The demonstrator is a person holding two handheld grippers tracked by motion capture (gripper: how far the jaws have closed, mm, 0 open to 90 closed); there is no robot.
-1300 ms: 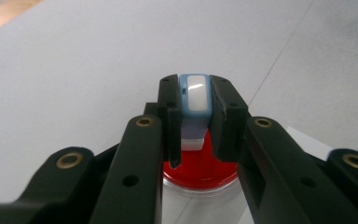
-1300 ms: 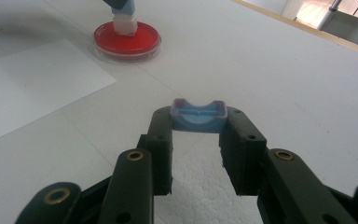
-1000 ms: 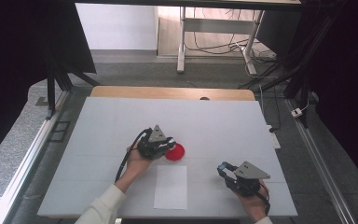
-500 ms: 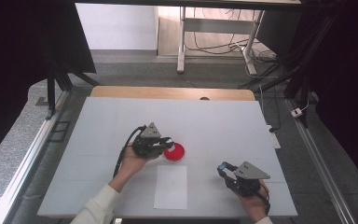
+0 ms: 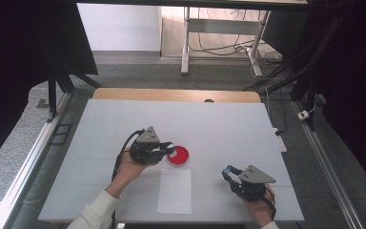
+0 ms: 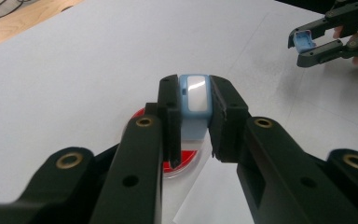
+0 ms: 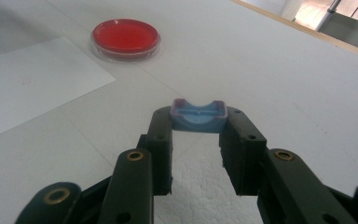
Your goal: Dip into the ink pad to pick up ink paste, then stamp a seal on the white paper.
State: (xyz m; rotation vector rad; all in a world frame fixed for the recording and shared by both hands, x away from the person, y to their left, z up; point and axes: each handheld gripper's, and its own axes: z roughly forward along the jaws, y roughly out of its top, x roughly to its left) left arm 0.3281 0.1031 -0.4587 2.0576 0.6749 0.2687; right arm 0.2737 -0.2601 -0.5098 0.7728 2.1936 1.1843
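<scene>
Red agar-like fill marks the petri dish (image 5: 178,155), which sits on the white table (image 5: 228,119) and serves as landmark here. The left gripper (image 6: 192,100) is just beside the dish on its left side in the high view, jaws clamped on a small pale-blue block (image 6: 194,105) w/ a glossy white face; in the left gripper view the block hangs above the dish's near rim, apart from it. The right gripper (image 7: 199,116) sits well apart from the dish, toward the table's near right corner, jaws clamped on a blue cap-like piece (image 7: 198,114) w/ a curved notch, held low over the table. A white paper sheet (image 5: 174,191) lies just beside the dish, on the person's side. Risks, as I judge them: the block is pinched only at its side faces near the jaw tips, so a tilt or a bump vs. the dish rim could let it slip into the red fill. A careless downward move could also shove the light dish across the smooth table. Mating block & cap needs both parts squared up; skewed approach likely jams or pops one out of its grip. Cap's interior detail too small to tell.
</scene>
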